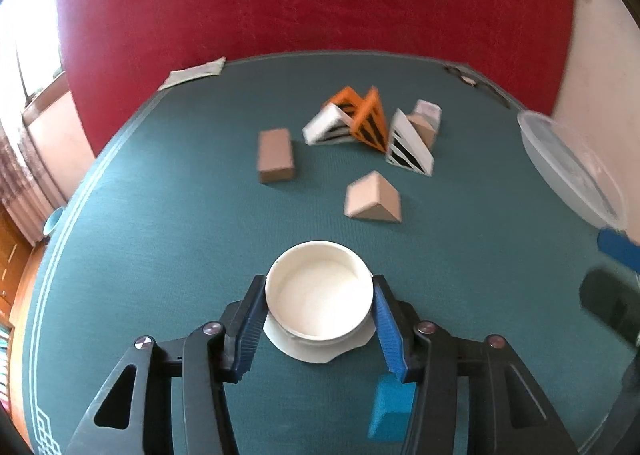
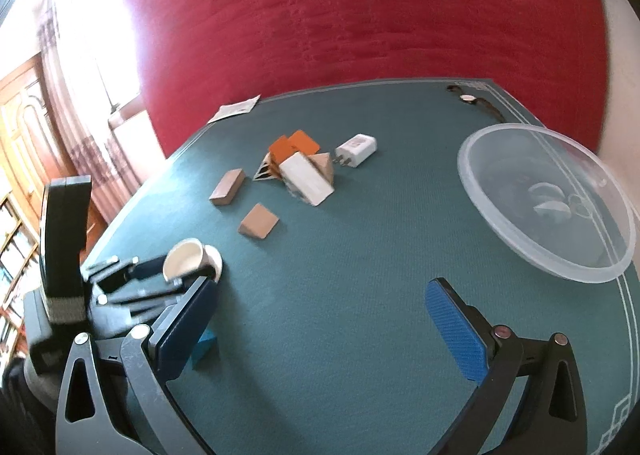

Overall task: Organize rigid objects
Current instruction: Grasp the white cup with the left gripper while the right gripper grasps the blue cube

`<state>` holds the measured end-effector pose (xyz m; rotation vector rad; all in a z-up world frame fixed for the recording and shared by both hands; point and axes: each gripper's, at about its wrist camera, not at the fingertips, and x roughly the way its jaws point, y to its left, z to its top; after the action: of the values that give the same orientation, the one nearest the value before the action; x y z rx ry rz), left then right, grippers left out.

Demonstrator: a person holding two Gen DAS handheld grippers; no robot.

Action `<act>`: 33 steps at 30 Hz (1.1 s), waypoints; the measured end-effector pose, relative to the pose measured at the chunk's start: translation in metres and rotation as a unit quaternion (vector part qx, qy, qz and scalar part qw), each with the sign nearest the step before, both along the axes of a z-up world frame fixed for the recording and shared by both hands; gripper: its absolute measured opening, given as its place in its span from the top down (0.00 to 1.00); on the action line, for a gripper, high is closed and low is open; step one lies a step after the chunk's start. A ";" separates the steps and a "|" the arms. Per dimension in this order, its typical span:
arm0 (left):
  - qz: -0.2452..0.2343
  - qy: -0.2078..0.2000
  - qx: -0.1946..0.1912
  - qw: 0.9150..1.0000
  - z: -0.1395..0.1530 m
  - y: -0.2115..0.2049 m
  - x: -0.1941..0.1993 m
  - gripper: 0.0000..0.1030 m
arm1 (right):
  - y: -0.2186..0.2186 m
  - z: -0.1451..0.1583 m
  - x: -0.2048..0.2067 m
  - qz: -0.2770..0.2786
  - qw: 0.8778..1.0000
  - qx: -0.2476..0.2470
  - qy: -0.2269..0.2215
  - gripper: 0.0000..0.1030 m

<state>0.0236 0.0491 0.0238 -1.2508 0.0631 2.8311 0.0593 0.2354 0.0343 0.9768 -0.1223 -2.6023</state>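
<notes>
On the green table [image 1: 160, 215], in the left wrist view, we see our left gripper [image 1: 319, 305] clamped on a white cup [image 1: 320, 295] standing over a white disc, with a tan wedge [image 1: 372, 199], a tan block [image 1: 275, 155] and striped wedges [image 1: 360, 123] beyond. In the right wrist view, our right gripper [image 2: 324, 319] gapes wide over bare cloth, holding nothing, a clear plastic bowl [image 2: 500, 231] near its right finger and the cup [image 2: 188, 257] at far left.

Red wall [image 2: 360, 15] behind green table [image 2: 360, 255]; bright window [image 1: 24, 15] left.
</notes>
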 end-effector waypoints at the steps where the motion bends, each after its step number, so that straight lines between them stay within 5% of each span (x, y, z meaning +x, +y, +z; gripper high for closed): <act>1: 0.008 0.007 0.001 1.000 0.005 -0.006 0.001 0.48 | -0.004 -0.001 0.002 0.006 1.000 0.003 0.000 0.00; 18: 0.078 0.064 -0.024 0.995 0.045 -0.049 0.010 0.48 | -0.086 -0.027 0.047 0.124 0.990 0.048 -0.040 0.20; 24: 0.082 0.070 -0.019 0.994 0.052 -0.052 0.010 0.48 | -0.094 -0.042 0.043 0.122 0.988 0.054 -0.071 0.28; 31: 0.090 0.069 -0.012 0.993 0.054 -0.055 0.010 0.48 | -0.115 -0.043 0.044 0.113 0.988 0.093 -0.054 0.31; 33: 0.090 0.069 -0.012 0.993 0.054 -0.054 0.011 0.48 | -0.123 -0.044 0.044 0.108 0.987 0.115 -0.044 0.40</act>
<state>0.0342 -0.0051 0.0775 -1.1171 -0.0120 3.0769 0.1031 0.1124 -0.0095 1.1149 0.2540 -2.4122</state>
